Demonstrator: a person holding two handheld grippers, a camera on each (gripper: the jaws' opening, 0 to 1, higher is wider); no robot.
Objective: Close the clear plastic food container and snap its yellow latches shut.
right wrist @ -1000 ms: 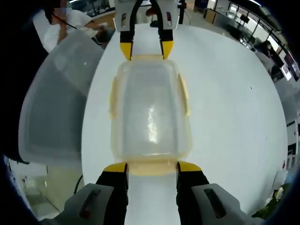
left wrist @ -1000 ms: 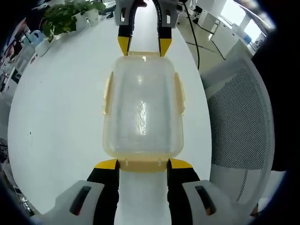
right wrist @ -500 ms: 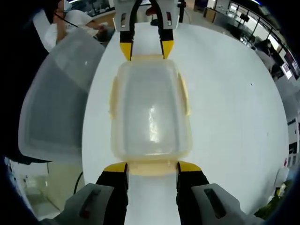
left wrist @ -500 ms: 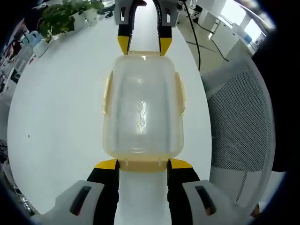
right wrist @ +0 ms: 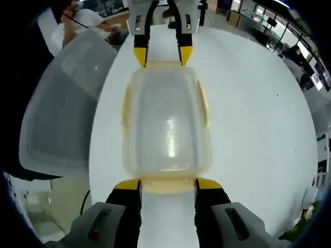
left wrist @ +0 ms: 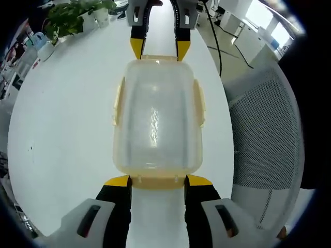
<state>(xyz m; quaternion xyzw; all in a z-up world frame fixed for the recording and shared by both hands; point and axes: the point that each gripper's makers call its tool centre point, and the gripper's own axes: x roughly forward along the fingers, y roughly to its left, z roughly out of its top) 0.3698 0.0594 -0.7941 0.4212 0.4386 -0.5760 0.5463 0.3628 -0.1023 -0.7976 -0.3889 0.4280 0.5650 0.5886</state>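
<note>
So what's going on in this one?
A person is working a clear plastic food container on a white table with two handheld grippers. The lid is on. The left gripper has its open jaws at the yellow latch on one short end, and the right gripper is at the opposite end latch. The long-side latches look flared outward, so apparently not snapped yet. A mesh office chair stands beside the table.

The left gripper (left wrist: 158, 180) sits low over the near edge of the desk, jaws parted and level. The right gripper (right wrist: 167, 184) faces it from the far edge, jaws likewise spread, yellow tips (right wrist: 127, 184) pointing inward.
</note>
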